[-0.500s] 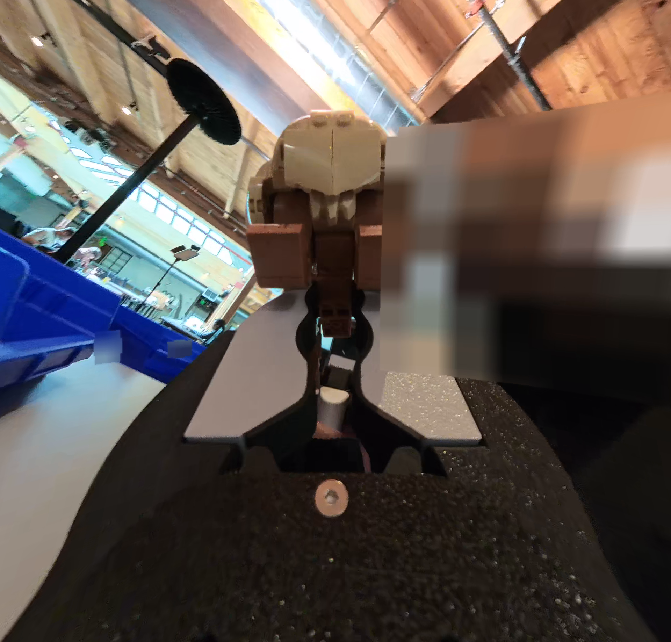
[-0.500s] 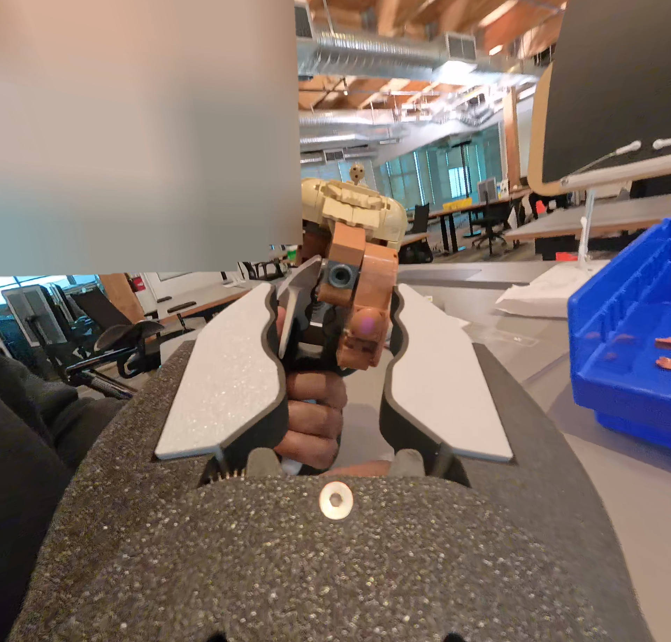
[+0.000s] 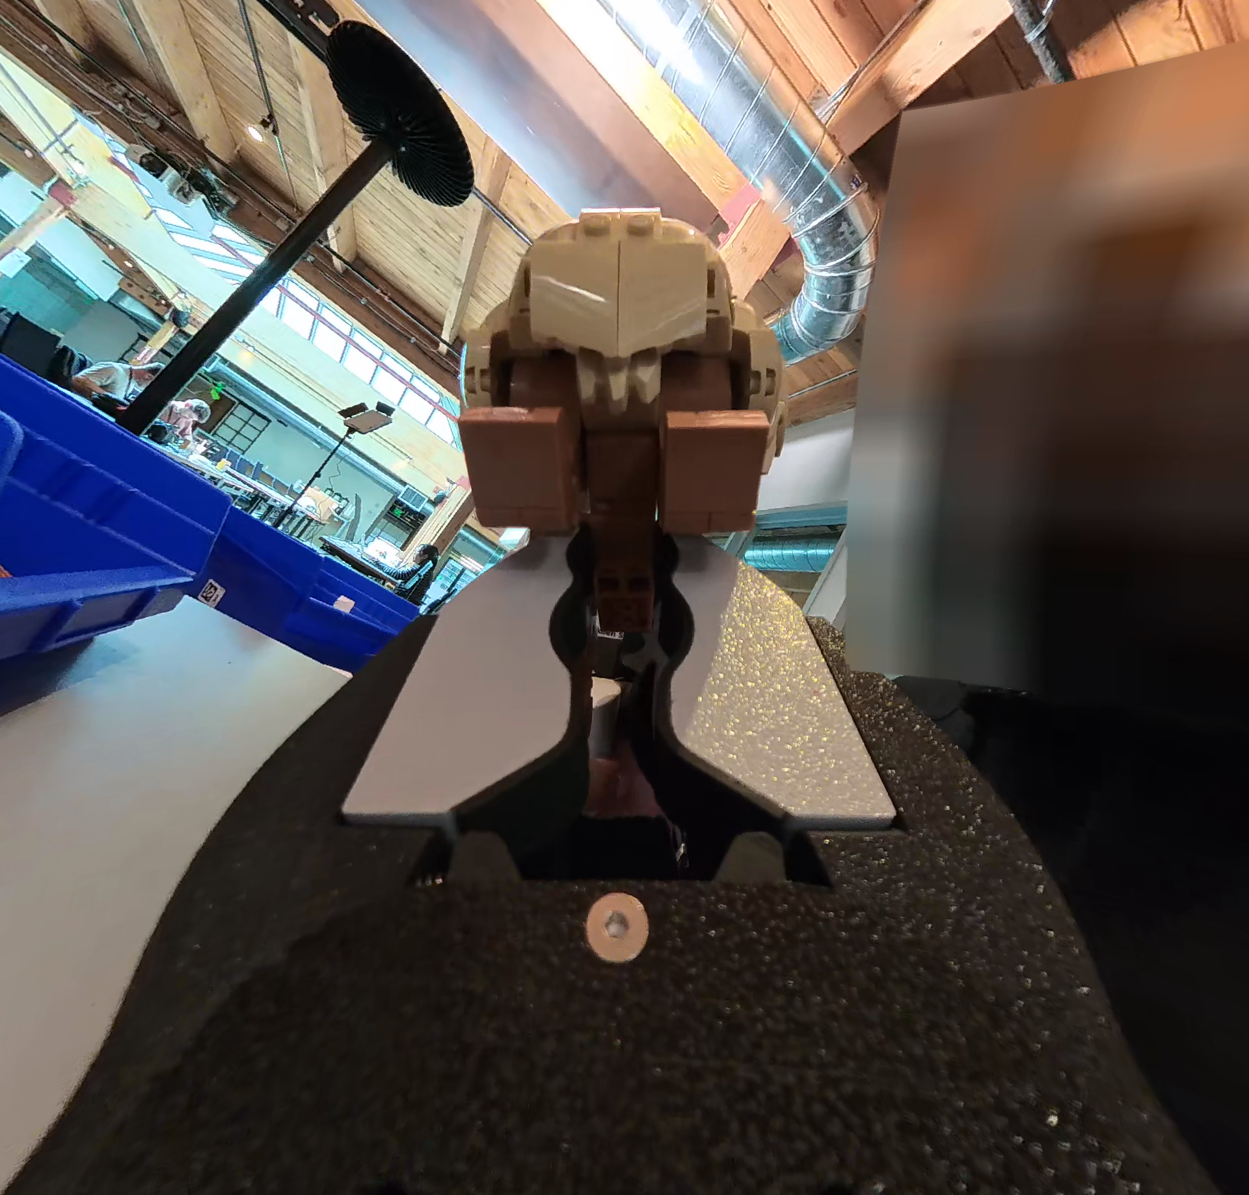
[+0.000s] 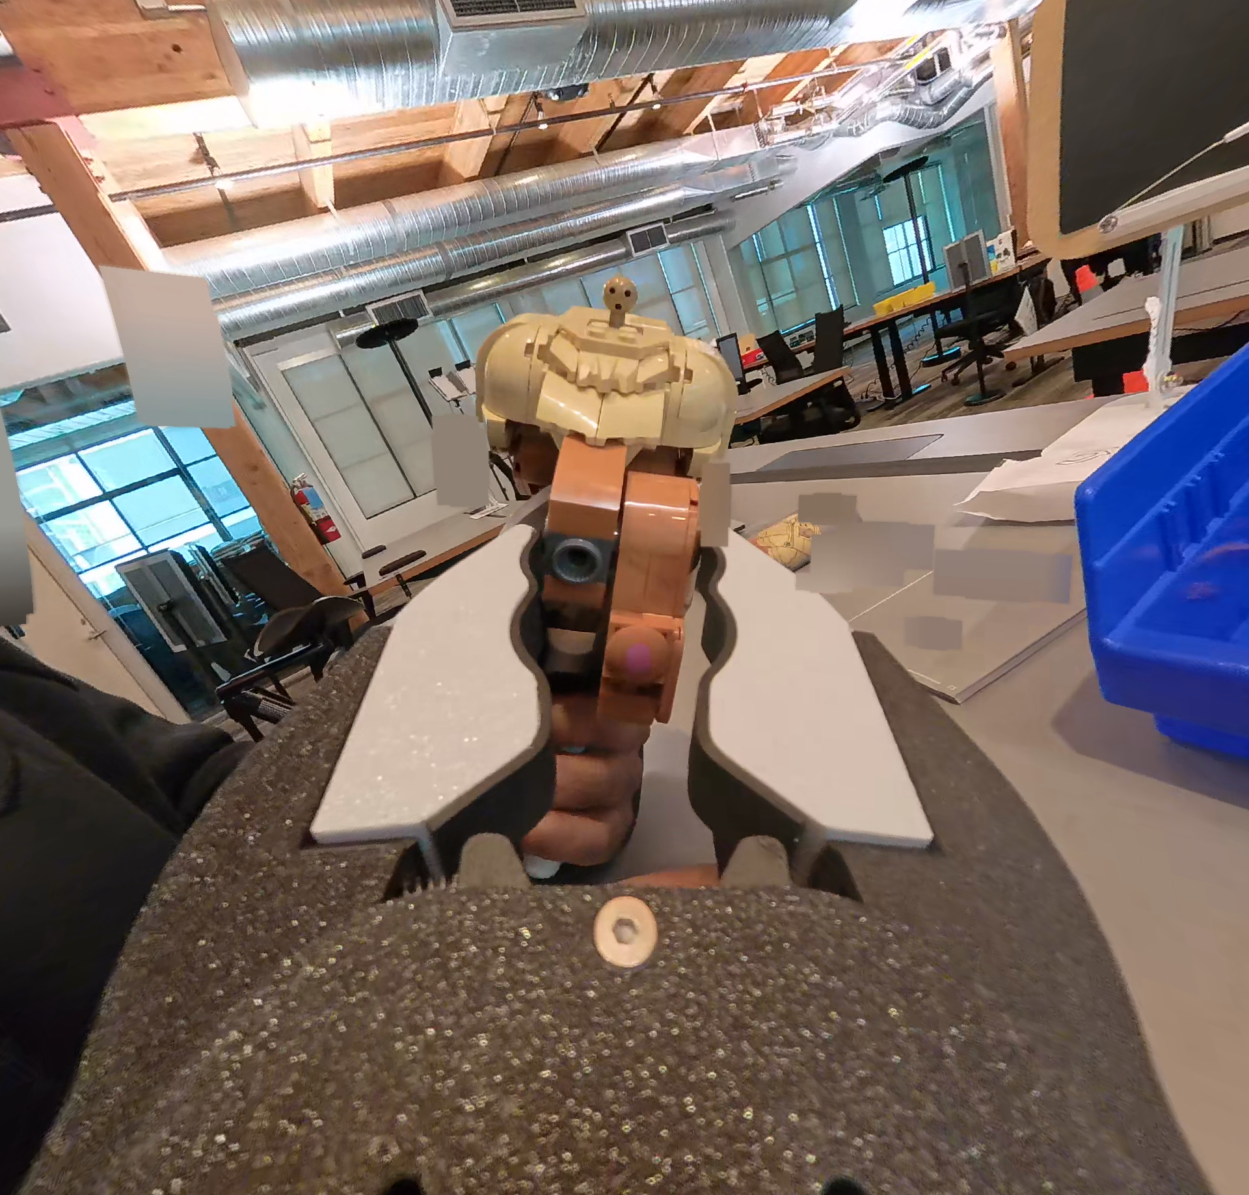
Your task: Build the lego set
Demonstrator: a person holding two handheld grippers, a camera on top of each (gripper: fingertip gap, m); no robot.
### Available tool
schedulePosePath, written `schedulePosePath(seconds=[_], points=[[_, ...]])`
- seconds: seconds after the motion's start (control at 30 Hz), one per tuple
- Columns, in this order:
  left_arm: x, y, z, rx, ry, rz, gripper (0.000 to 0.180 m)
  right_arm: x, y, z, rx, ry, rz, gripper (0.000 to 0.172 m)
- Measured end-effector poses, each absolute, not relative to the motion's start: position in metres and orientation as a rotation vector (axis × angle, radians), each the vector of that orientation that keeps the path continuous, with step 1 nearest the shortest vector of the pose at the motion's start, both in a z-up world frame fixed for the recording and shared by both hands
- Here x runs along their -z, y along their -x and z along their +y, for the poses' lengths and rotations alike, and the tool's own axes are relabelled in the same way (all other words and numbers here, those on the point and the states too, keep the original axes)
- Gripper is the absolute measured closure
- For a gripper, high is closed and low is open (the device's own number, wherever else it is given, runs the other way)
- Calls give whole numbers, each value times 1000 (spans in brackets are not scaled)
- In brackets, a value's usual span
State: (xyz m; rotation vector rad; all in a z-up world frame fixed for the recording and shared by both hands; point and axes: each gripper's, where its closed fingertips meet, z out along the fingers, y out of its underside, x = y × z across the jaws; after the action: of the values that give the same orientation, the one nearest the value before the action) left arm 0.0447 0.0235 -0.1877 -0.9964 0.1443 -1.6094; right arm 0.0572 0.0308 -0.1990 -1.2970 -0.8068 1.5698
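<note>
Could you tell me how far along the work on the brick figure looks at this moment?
Done: the brick figure has its tan dome and brown blocks joined. In hand: the left gripper clamps its narrow brown stem; the right gripper flanks a brown limb, contact unclear. Left: a loose tan piece lies on the table.

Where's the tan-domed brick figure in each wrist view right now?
Left wrist view: brick figure at upper centre, its brown stem pinched in the left claw.
Right wrist view: figure centre, brown limb between the right claw fingers.
Shared landmark: blue bin.
</note>
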Motion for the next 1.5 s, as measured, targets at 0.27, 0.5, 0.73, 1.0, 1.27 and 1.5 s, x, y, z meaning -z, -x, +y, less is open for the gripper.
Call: schedulePosePath(seconds=[0.27,0.5,0.73,1.0,1.27,1.5], points=[[198,-44,33,1549,1089,84,164,193,-77,56,-1454,1338,-858,119],[203,-55,34,1483,1175,137,164,196,-75,49,-1625,1422,-1248,118],[208,-62,32,1421,1232,197,164,215,-65,37,-1479,1464,-1502,132],[215,-67,37,1425,1305,196,164,223,-66,40,-1502,1459,-1486,135],[243,-81,39,1432,1554,183,163,237,-77,47,-1394,1474,-1518,136],[278,-83,31,1423,1835,104,168,262,-83,58,-1283,1545,-1591,136]])
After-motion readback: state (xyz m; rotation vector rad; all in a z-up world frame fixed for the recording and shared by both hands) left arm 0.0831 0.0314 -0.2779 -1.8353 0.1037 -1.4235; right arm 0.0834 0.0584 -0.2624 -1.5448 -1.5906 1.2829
